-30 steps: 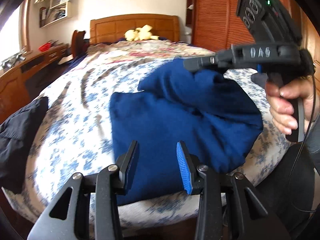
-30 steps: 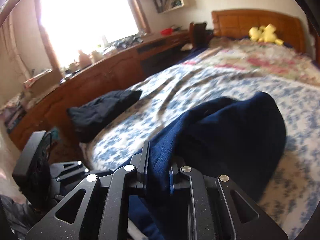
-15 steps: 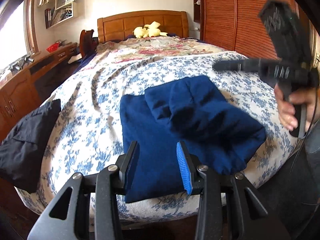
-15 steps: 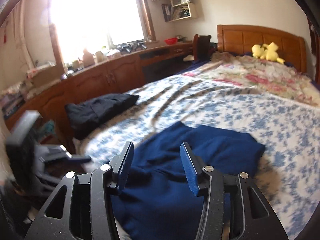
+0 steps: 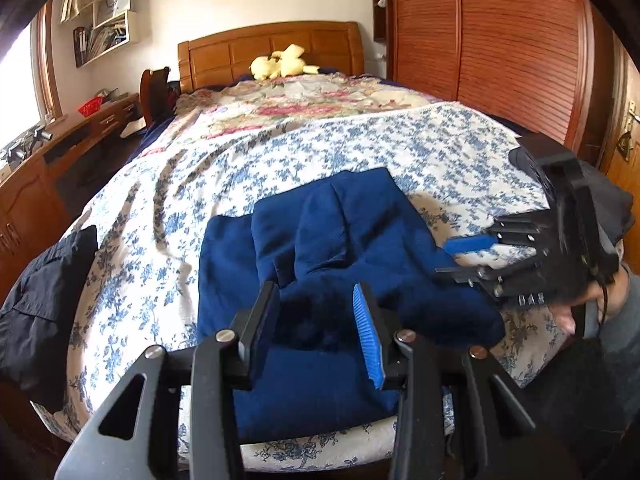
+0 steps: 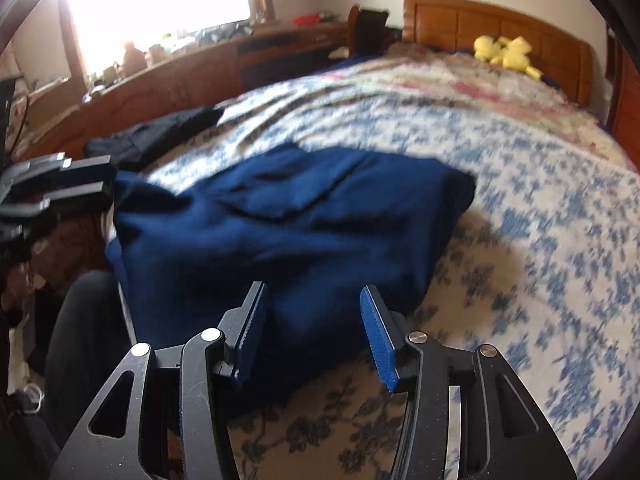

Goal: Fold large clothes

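- Navy garment (image 5: pixel 340 264): a large deep-blue piece of clothing lies folded into a thick, roughly rectangular bundle on the foot end of the bed, near its lower edge.
- In the left wrist view it fills the centre, running from about 12 o'clock down to 6 o'clock, with a smaller folded panel stacked on top toward 12 and a flat single layer showing at 9 o'clock.
- Its cloth looks soft and matte, with a few shallow creases; a raised seam edge crosses the upper layer.
- Black clothing (image 5: pixel 40 304) sits at 9 o'clock on the bed's edge, well apart from the blue bundle.
- Floral bedspread (image 5: pixel 168 184), blue on white, lies under both; a yellow plush toy (image 5: pixel 282 66) rests at 12 o'clock by the wooden headboard (image 5: pixel 272 46).
- Left gripper (image 5: pixel 316 328) hovers at 6 o'clock above the near part of the garment, fingers apart with nothing between the pads.
- Right gripper (image 5: pixel 460 258) appears at 3 o'clock, blurred, by the garment's right edge, with a hand (image 5: pixel 576 312) behind it.
- In the right wrist view the garment (image 6: pixel 280 220) spreads from 9 to 2 o'clock, and this gripper's (image 6: pixel 312 332) fingers stand parted over the near corner, gripping nothing.
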Demonstrator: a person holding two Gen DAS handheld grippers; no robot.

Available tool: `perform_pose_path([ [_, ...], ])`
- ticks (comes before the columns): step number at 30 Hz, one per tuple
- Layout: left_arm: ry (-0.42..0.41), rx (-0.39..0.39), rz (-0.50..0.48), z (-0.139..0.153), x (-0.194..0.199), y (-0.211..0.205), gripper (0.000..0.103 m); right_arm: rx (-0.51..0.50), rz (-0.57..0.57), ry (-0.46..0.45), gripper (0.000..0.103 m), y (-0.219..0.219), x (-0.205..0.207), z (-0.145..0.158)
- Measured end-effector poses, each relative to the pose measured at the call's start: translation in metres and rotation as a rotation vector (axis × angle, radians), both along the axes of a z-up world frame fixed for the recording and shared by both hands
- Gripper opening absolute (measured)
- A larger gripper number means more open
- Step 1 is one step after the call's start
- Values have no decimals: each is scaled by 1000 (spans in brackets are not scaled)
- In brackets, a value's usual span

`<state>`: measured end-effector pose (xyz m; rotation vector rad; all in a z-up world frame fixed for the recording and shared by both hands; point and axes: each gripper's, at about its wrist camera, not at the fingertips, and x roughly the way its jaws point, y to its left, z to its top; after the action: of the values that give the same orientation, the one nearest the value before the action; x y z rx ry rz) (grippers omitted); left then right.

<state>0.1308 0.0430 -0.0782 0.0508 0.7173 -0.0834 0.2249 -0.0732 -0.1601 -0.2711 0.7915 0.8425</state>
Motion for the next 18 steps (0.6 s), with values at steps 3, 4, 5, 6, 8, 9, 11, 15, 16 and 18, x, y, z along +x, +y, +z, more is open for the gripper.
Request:
perform_pose_path([
  [3, 27, 1, 25, -11, 4, 3, 37, -2, -4, -2, 49, -4, -5, -7],
  [4, 36, -2, 35, -15, 5, 5, 37, 3, -4, -1, 49, -6, -6, -7],
  [5, 46, -6, 43, -19, 7, 7, 37, 11, -2, 3, 49, -9, -6, -6],
  [6, 60, -9, 49, -23, 8, 8, 37, 15, -4, 6, 49, -11, -6, -5],
  [8, 88, -2, 57, -34, 8, 7, 37, 20, -12, 4, 49, -13, -6, -4],
  [9, 94, 2, 58, -37, 7, 6, 37, 19, -14, 1, 49, -13, -7, -3],
  [11, 101, 2, 66, -43, 6, 5, 37, 19, -17, -7, 49, -13, -9, -3],
  [15, 81, -14, 89, -47, 1, 4, 37, 22, -22, -19, 49, -16, -12, -1],
  [16, 82, -9, 92, -48, 0, 3, 37, 24, -23, -24, 49, -17, -12, 0],
  [18, 69, 6, 92, -47, -1, 1, 27, 26, -38, -49, 49, -21, -14, 3],
])
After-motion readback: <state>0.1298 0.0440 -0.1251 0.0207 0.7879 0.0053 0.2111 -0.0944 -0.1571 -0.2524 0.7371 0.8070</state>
